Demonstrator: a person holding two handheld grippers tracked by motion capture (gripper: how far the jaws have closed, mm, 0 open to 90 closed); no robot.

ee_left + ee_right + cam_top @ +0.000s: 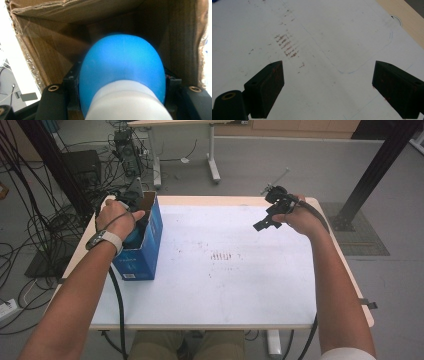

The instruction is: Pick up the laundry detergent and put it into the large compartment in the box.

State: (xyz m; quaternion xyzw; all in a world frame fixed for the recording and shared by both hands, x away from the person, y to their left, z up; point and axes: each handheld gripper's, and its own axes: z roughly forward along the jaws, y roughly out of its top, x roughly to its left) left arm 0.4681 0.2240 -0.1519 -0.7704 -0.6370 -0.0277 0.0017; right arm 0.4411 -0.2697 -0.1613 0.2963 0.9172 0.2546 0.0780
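1 cardboard box [50, 50] around blue object [122, 67]

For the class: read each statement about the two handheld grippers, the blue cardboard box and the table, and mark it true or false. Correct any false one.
1. The left gripper is closed on a blue and white object. True.
2. That object is held inside the open cardboard box. True: the left gripper view shows brown cardboard walls around it.
3. The right gripper is clamped on a pen. False: its jaws stand wide apart with nothing between them.
4. The box stands at the table's right edge. False: in the high view it stands at the left side of the table.
5. The white tabletop carries reddish-brown marks. True.
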